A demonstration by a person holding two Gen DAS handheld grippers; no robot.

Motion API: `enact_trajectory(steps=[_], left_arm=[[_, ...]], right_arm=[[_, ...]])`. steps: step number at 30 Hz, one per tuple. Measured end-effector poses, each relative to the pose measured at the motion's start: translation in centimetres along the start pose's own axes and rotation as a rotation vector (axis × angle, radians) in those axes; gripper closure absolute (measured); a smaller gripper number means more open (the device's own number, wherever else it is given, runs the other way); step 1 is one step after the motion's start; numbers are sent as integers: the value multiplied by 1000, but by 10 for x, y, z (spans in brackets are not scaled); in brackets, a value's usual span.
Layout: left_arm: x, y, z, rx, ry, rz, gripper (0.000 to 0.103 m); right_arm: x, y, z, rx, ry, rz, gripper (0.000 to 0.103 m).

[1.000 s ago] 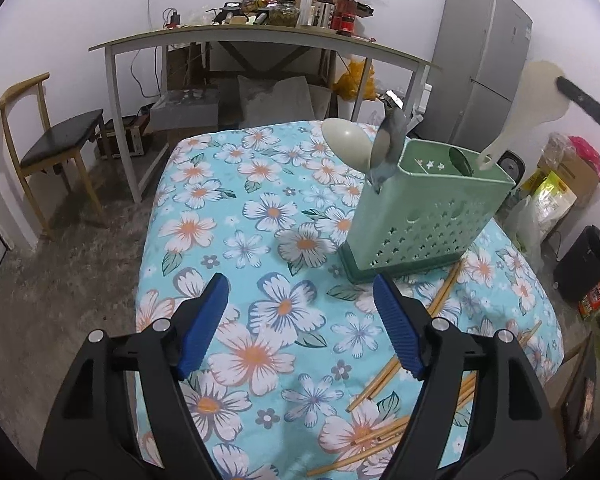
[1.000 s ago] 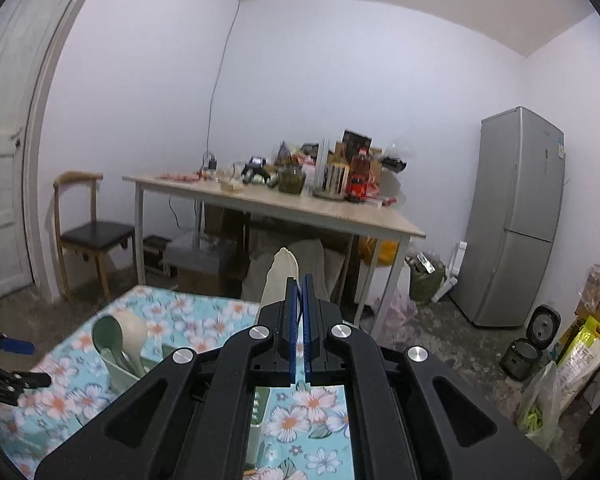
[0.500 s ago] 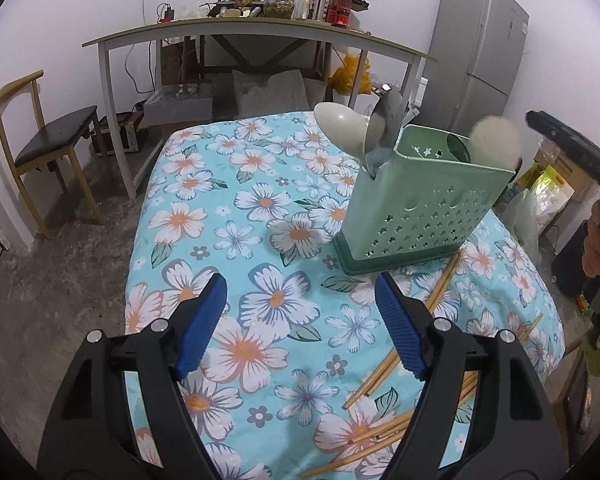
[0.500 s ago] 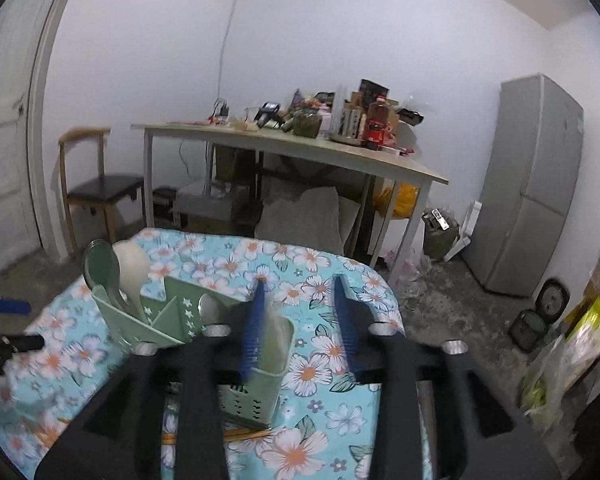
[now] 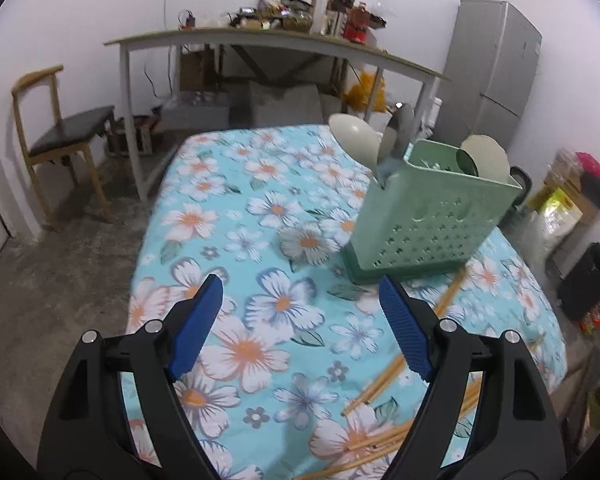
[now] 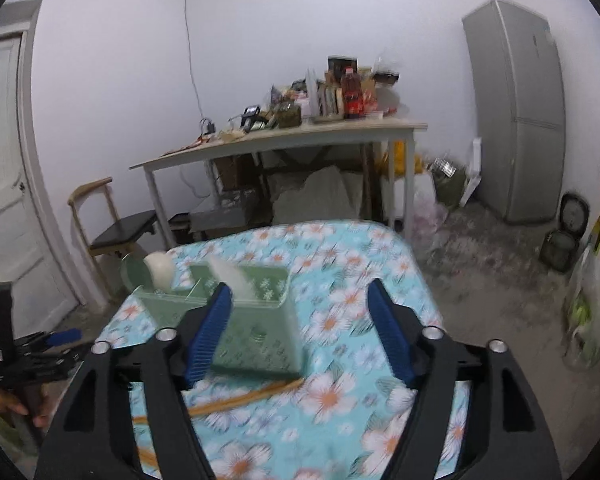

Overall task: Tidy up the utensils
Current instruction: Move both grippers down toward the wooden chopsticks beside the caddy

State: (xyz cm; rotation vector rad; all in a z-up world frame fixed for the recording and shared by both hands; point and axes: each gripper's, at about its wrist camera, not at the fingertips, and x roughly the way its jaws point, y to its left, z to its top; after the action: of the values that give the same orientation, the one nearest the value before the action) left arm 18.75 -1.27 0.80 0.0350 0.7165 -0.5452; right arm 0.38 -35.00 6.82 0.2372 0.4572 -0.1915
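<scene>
A green perforated utensil holder [image 5: 428, 216] stands on the floral tablecloth [image 5: 268, 248]; it also shows in the right wrist view [image 6: 256, 320]. It holds a cream spoon [image 5: 354, 136], a grey spoon [image 5: 398, 130] and a cream rice paddle [image 5: 486, 156]. Several wooden chopsticks [image 5: 388, 432] lie loose in front of the holder. My left gripper [image 5: 300, 328] is open and empty above the cloth, left of the holder. My right gripper [image 6: 298, 332] is open and empty, just in front of the holder.
A wooden desk [image 5: 260, 40] loaded with clutter stands behind the table. A chair [image 5: 60, 136] is at the left, a grey fridge [image 5: 496, 76] at the right. Bags and boxes [image 5: 560, 208] crowd the floor at the right.
My right gripper lowered the rice paddle into the holder, opened and let go of it, then drew back. My left gripper stayed open and barely moved.
</scene>
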Motion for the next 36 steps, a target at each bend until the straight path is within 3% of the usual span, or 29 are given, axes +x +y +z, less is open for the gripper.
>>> enact_trajectory(steps=[7, 13, 19, 23, 28, 36], left_arm=[[-3, -7, -10, 23, -9, -56, 21], [6, -6, -26, -23, 91, -161, 14], [9, -5, -37, -103, 167, -288, 10], [5, -2, -40, -168, 174, -338, 9], [0, 0, -41, -197, 165, -332, 8], [-4, -12, -41, -145, 155, -330, 8]], right_arm=[[6, 21, -51, -6, 130, -37, 7], [24, 33, -87, 6, 259, -105, 6], [36, 53, -106, -119, 304, -257, 6], [37, 54, -109, -152, 305, -301, 6], [30, 49, -104, -134, 281, -298, 6], [23, 41, -115, -35, 292, -155, 6]])
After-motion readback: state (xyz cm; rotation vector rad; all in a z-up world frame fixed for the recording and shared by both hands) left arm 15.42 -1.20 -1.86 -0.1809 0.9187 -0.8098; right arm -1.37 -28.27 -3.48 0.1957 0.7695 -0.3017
